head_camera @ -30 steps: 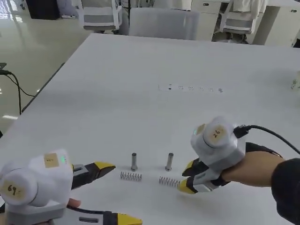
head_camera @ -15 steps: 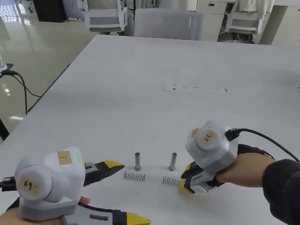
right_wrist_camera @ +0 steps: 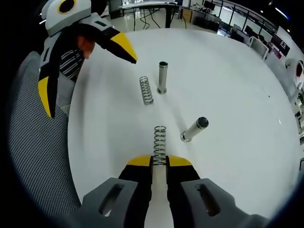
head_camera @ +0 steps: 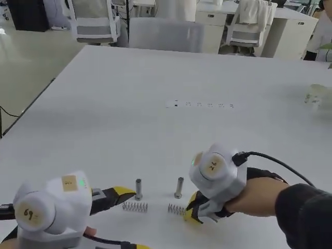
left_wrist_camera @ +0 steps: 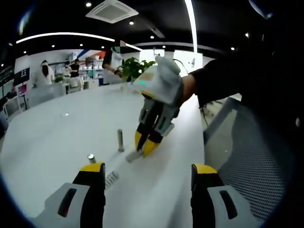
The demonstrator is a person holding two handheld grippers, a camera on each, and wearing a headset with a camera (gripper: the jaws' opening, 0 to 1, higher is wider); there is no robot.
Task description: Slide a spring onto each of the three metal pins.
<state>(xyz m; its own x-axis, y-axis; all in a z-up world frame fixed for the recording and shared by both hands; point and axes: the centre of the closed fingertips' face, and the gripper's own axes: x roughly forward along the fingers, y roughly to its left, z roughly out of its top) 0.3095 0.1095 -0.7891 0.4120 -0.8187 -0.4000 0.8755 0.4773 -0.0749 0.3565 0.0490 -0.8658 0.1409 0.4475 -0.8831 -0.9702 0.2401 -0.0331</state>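
Two short metal pins stand upright on the white table, one on the left [head_camera: 138, 188] [right_wrist_camera: 163, 76] and one on the right [head_camera: 179, 187] [right_wrist_camera: 194, 129]. A loose spring [head_camera: 135, 207] [right_wrist_camera: 146, 90] lies flat just in front of the left pin. My right gripper [head_camera: 191, 213] [right_wrist_camera: 159, 160] is shut on the near end of a second spring [head_camera: 176, 209] [right_wrist_camera: 159, 137], which lies low by the right pin. My left gripper [head_camera: 129, 219] [left_wrist_camera: 148, 168] is open with nothing between its jaws, just left of the loose spring [left_wrist_camera: 111, 178].
The white table [head_camera: 171, 135] stretches far back, with a row of small marks [head_camera: 199, 105] at its middle. Office chairs [head_camera: 91, 21] and desks stand behind it. A cable [head_camera: 275, 166] trails from my right gripper. The table's left edge runs close to my left gripper.
The head camera has shifted, so the whole picture moved. My right gripper stays shut on the spring's end by the right pin. The left gripper stays open in place.
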